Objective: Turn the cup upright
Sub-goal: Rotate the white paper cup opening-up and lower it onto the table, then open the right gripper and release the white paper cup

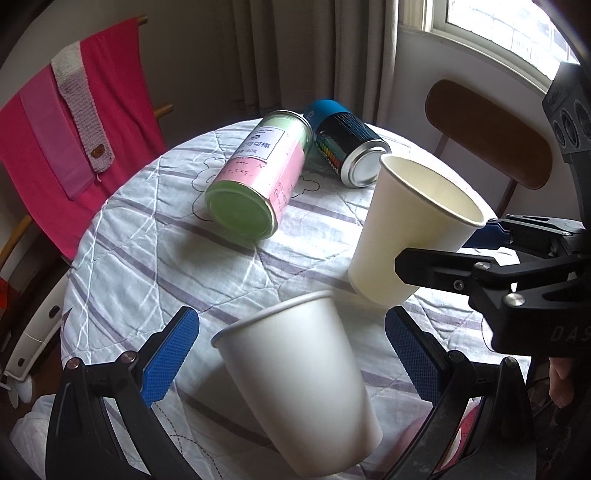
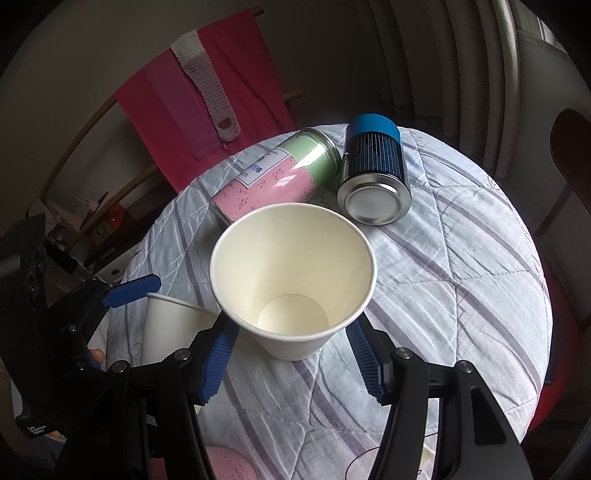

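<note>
A round table (image 1: 155,236) stands near a window (image 1: 506,33) with long beige curtains (image 1: 295,51). It is covered by a quilted white cloth with grey-purple stripes. Behind it a pink towel (image 1: 107,118) hangs over a wooden rack, with a knitted grey strap (image 1: 83,110) on top of it. A brown-backed chair (image 1: 487,133) is on the window side.

Two tins lie on their sides at the far part of the table, touching or almost touching each other: a green and pink tin (image 1: 255,173) and a black tin with a blue cap (image 1: 347,144).

There are two white paper cups. One paper cup (image 2: 291,280) is between the fingers of the right gripper (image 2: 291,360), its mouth up and a little tilted; the blue pads sit at both sides of its lower part, but I cannot tell if they really press it. The second paper cup (image 1: 299,387) is between the wide-spread fingers of the left gripper (image 1: 291,362), apart from both pads, with the narrow base up and tilted.

The mouth of this second cup is cut off by the picture edge. Something pink (image 2: 229,463) at the near edge of the table is only partly seen, and I cannot make out what it is. The writing on the green and pink tin is too small to read.
</note>
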`<act>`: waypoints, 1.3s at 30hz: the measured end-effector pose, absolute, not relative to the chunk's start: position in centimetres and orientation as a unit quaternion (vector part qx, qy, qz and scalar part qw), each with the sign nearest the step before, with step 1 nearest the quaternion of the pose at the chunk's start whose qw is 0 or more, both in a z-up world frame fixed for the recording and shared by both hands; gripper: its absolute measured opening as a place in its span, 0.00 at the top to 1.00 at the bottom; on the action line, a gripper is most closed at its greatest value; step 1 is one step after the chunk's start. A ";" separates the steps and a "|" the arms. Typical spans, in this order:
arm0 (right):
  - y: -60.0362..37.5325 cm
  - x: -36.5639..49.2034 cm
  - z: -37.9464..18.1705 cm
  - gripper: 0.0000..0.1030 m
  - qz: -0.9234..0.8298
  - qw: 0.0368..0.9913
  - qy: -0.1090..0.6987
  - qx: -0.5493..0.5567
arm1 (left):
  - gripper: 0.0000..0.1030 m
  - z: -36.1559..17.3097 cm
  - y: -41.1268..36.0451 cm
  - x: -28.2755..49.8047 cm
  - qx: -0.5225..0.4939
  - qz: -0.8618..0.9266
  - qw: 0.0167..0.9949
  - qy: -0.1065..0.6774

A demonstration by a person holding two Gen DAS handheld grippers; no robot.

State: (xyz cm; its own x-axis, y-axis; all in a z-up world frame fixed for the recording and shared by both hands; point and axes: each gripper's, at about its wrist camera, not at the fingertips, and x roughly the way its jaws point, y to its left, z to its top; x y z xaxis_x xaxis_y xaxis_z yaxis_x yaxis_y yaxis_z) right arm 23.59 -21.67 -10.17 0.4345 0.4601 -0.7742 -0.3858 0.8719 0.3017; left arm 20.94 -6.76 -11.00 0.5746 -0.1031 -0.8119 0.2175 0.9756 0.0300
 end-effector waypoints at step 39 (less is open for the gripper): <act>-21.9 6.4 0.3 0.24 0.124 0.942 0.312 0.003 | 0.01 -2.2 -4.9 5.9 0.046 -0.045 0.953 0.296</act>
